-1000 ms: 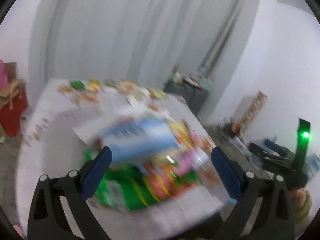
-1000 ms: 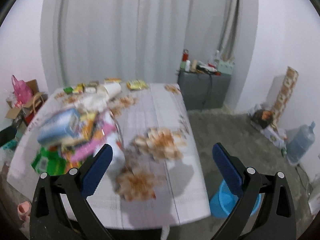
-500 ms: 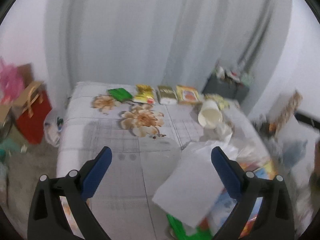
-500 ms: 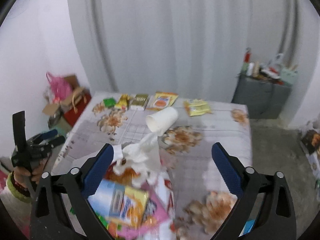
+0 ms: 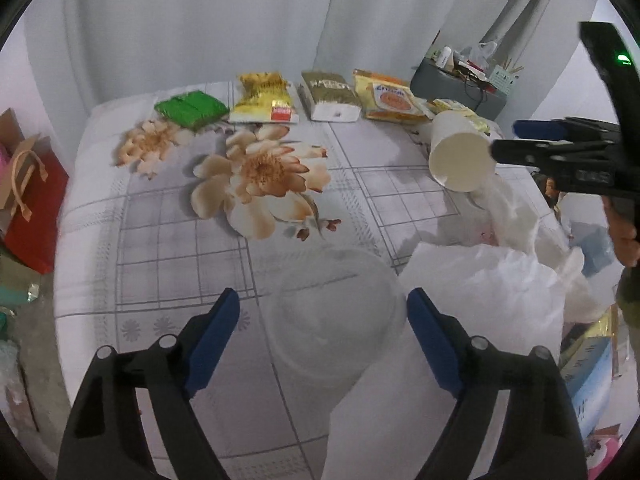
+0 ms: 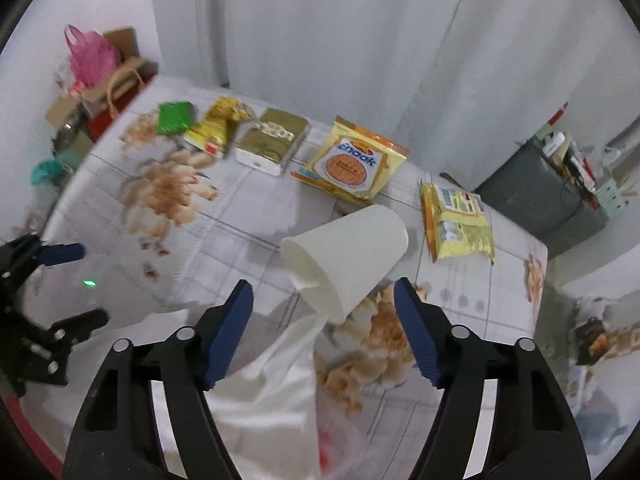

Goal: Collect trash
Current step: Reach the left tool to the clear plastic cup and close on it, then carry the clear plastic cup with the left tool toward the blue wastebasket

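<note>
A white paper cup (image 6: 348, 256) lies on its side on the flowered tablecloth (image 6: 224, 216), its mouth resting on crumpled white paper (image 6: 280, 364). My right gripper (image 6: 323, 292) hovers just short of the cup; its jaws are closing, with the cup's mouth end between the tips and untouched. In the left wrist view the cup (image 5: 460, 160) lies at the right, beside the right gripper (image 5: 506, 140). My left gripper (image 5: 324, 304) is closing over a clear plastic lid (image 5: 332, 320) without its pads touching it. The left gripper (image 6: 94, 282) also shows at the left edge of the right wrist view.
Snack packets line the far edge: green (image 5: 190, 108), yellow (image 5: 264, 98), a gold box (image 5: 330, 94), an orange biscuit pack (image 5: 390, 98). Another yellow pack (image 6: 456, 220) lies beyond the cup. White sheet (image 5: 480, 304) and wrappers (image 5: 592, 364) lie right. Red bag (image 5: 32, 208), grey cabinet (image 6: 552, 196).
Both views swung from the wrapper pile to the far part of the table and dipped down. Both pairs of jaws stand narrower. The cup now lies close before the right gripper.
</note>
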### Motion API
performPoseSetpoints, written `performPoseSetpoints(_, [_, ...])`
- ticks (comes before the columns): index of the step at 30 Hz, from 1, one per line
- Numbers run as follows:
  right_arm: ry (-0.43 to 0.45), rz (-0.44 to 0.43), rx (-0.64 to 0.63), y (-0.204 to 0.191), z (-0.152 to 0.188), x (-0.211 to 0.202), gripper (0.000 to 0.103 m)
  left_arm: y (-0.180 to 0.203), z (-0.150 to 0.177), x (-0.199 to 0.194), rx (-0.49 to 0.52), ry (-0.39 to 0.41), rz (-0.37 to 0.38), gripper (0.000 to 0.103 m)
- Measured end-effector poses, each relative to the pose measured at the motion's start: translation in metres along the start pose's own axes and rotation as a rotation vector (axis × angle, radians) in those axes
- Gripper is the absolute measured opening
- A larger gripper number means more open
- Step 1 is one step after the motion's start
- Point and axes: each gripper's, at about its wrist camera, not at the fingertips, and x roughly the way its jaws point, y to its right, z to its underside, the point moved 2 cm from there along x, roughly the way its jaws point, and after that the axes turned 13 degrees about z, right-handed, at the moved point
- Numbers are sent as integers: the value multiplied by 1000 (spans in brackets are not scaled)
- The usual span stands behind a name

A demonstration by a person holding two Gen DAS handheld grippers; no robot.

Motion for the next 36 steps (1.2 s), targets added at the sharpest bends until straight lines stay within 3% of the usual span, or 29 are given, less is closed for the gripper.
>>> performPoseSetpoints(2, [-16, 16, 1, -1, -4, 10, 56, -2, -1, 2, -10, -1, 5, 78])
performPoseSetpoints(4, [-29, 19, 17, 2, -6, 17, 38, -5, -1, 5, -24, -2, 7, 71])
performPoseSetpoints(7, [-31, -9, 73, 9, -6, 21, 16, -9, 0, 4, -37, 22, 20, 70])
performPoseSetpoints(9, [-18, -16, 113, 16, -6, 19, 10, -10, -2, 2, -40, 39, 25, 70])
performPoseSetpoints(16, [51, -65, 284, 55, -4, 6, 1, -13, -9, -24, -70, 177, 37, 70])
performPoseSetpoints(24, [149, -97, 358, 82, 3, -34, 1, -4, -22, -67, -100, 357, 77, 70])
performPoseSetpoints(36, [265, -140, 434, 126, 41, -100, 1, 31, -33, -97, -113, 422, 175, 70])
